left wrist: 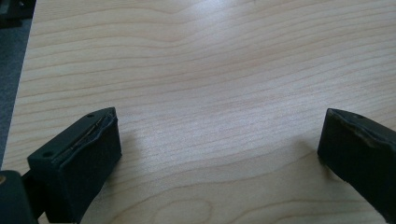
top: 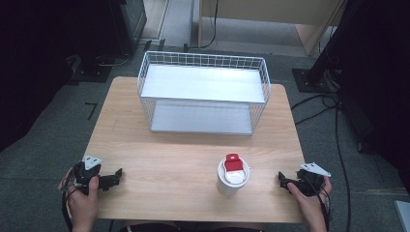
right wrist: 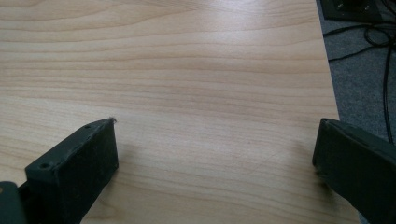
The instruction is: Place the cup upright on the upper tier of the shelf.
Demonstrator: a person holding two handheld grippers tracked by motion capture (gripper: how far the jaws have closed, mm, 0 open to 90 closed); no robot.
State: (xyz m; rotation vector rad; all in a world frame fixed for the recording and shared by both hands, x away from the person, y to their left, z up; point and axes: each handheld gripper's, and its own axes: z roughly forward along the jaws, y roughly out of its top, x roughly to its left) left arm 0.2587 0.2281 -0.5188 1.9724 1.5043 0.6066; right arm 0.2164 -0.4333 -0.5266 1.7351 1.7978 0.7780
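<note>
White lidded cup with red tab near table's front edge (no legible writing); left gripper and right gripper both spread wide, empty, at front corners

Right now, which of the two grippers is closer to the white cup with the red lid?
The right gripper. The cup stands right of the table's middle, just beside it; the left gripper sits far across the table.

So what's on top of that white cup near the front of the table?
A white lid with a red flip tab closes the white cup. The lid hides whatever is inside.
</note>
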